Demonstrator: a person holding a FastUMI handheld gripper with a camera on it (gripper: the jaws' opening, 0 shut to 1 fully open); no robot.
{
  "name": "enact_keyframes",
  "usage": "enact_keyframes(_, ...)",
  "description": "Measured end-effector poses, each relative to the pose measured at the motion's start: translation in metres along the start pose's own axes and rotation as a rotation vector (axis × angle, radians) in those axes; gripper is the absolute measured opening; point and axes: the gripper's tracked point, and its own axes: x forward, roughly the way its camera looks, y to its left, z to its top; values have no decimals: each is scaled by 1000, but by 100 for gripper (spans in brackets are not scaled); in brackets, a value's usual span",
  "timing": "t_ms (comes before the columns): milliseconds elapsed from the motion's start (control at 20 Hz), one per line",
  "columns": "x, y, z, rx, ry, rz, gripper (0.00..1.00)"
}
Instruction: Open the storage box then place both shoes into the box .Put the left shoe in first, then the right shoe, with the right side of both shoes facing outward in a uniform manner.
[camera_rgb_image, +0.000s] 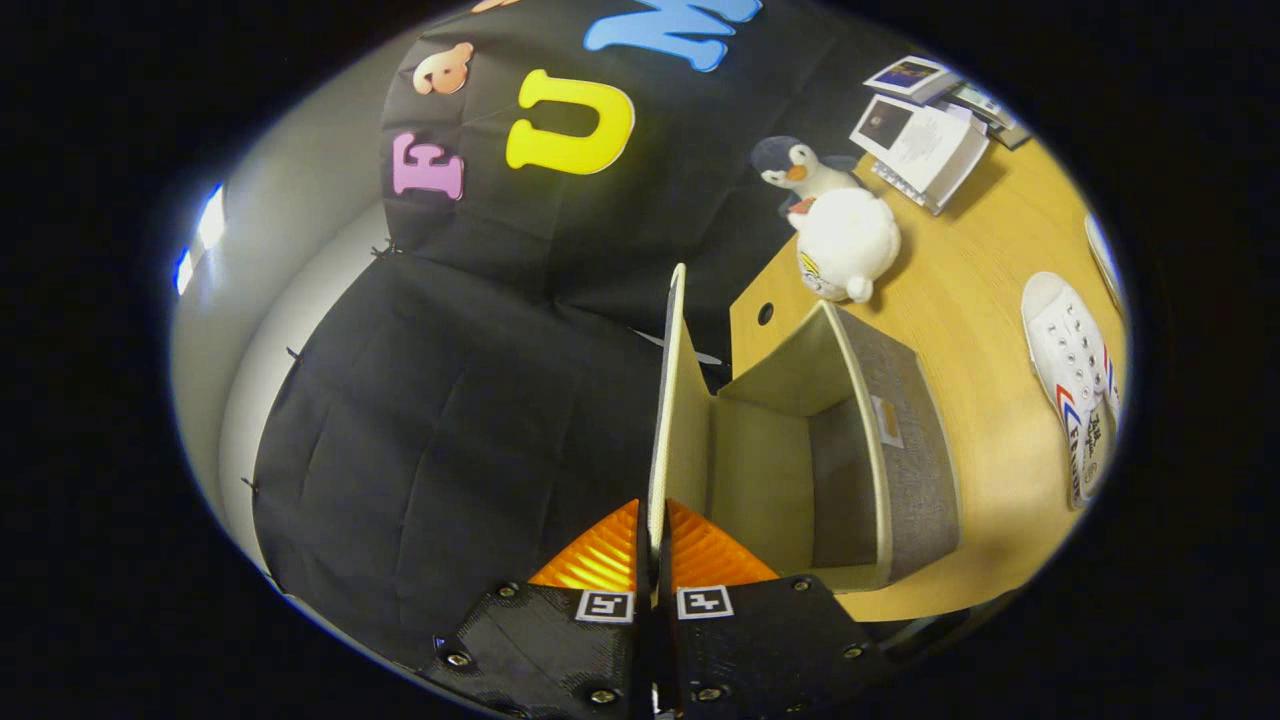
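The gripper (653, 530) pinches the lid (672, 400) of the box (900, 450), both orange fingers (600, 555) pressed on its edge; the lid stands upright, probably to clear the opening, so the box looks open and empty. A small tag on the box's grey wall is too small to read. Beyond the box sit a plush penguin (835, 225) and booklets (920, 140), likely just clutter. To the right, one white shoe (1070, 380) lies on the table (990, 300), well apart, waiting; its side carries writing I cannot make out.
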Motion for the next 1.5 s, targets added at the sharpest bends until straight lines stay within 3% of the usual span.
enact_keyframes(250,33,50,-15,-137,21,3,4)
enact_keyframes(600,76,84,-44,-194,41,-5,5)
enact_keyframes(650,86,88,-50,-217,46,-4,10)
enact_keyframes(750,100,96,-63,-250,69,16,11)
enact_keyframes(800,102,101,-67,-269,73,29,17)
enact_keyframes(1000,103,110,-53,-357,8,25,98)
enact_keyframes(1200,86,100,-29,-409,-49,-7,97)
enact_keyframes(1500,43,65,17,-512,-125,-119,97)
